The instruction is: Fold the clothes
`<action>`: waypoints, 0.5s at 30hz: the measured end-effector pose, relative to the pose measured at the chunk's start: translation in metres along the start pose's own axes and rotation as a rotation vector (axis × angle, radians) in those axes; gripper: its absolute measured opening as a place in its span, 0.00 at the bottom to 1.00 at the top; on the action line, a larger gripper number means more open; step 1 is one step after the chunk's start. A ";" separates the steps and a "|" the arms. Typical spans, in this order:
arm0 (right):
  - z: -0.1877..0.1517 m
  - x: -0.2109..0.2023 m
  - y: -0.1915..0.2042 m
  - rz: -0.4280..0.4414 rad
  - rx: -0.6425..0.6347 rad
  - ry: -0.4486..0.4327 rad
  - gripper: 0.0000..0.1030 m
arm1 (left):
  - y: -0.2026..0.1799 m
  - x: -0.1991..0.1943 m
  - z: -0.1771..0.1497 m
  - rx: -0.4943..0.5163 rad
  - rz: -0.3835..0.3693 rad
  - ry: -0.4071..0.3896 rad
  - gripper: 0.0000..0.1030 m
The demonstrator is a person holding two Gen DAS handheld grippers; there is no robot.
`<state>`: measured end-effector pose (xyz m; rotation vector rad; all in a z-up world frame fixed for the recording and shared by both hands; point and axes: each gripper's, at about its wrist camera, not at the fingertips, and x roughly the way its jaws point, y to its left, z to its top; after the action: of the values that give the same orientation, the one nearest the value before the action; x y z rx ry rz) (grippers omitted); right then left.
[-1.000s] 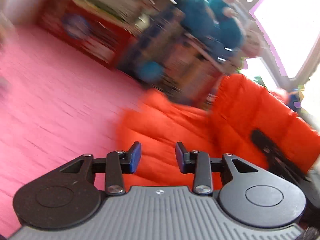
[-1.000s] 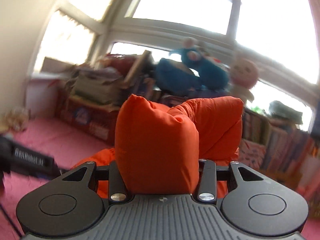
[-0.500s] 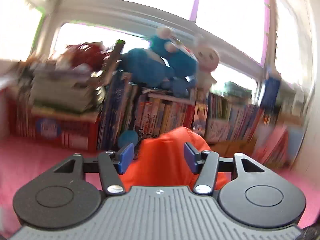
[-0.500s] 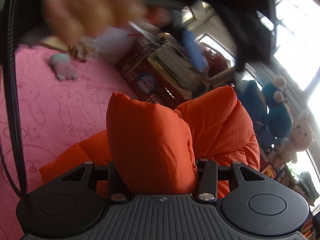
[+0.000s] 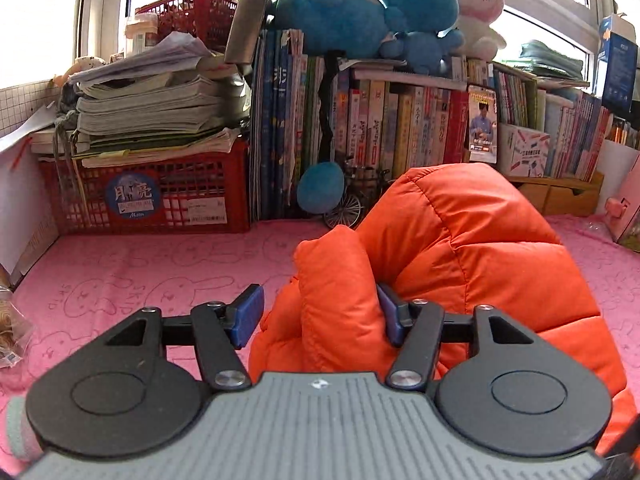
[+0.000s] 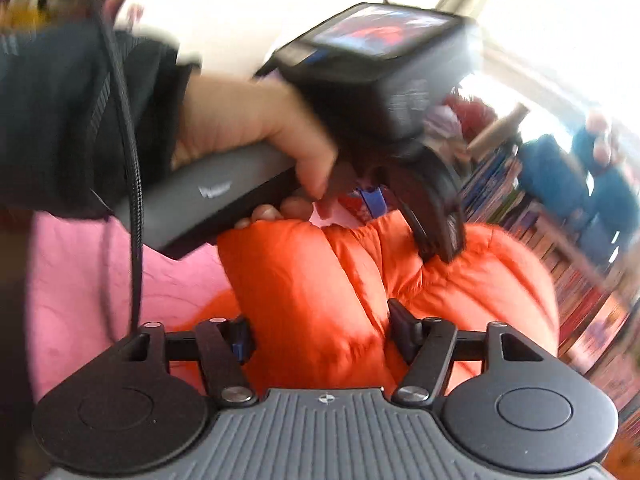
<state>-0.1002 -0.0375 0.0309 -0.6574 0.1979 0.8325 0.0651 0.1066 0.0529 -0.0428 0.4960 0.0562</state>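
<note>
Orange puffer jacket point(image 5: 472, 264): bunched, folding unfinished. Left gripper point(image 5: 320, 316) and right gripper point(image 6: 320, 336): fingers apart, opening, padded folds between them, releasing.

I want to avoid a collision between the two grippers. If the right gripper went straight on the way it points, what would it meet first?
The orange puffer jacket comes first: a fold already sits between the opening jaws of the right gripper. Beyond it, probably the hand holding the left gripper, though depth is unclear.

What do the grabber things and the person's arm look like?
Each gripper is black with round side discs, silver screws, a ribbed grey base and blue finger pads. The other gripper matches. The sleeve is dark, with a braided black cable hanging beside it.
</note>
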 end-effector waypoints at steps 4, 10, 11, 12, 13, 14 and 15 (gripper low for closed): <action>-0.016 -0.033 -0.028 0.150 0.182 -0.053 0.67 | 0.000 0.000 -0.003 0.011 0.006 0.007 0.59; -0.038 -0.073 -0.082 0.252 0.463 -0.101 0.74 | -0.002 0.004 -0.009 0.033 0.023 0.005 0.59; -0.033 -0.073 -0.088 0.246 0.500 -0.102 0.74 | -0.002 0.004 -0.010 0.034 0.025 0.005 0.59; -0.037 -0.078 -0.093 0.234 0.548 -0.102 0.74 | -0.001 0.004 -0.012 0.034 0.027 0.004 0.60; -0.042 -0.079 -0.099 0.218 0.591 -0.098 0.74 | -0.001 0.005 -0.013 0.036 0.030 0.003 0.61; -0.048 -0.080 -0.106 0.200 0.633 -0.093 0.74 | -0.001 0.005 -0.014 0.038 0.034 0.001 0.62; -0.053 -0.079 -0.113 0.183 0.675 -0.090 0.74 | 0.000 0.005 -0.016 0.040 0.037 0.000 0.63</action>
<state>-0.0647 -0.1738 0.0739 0.0325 0.4375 0.8997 0.0623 0.1056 0.0363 0.0061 0.4974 0.0827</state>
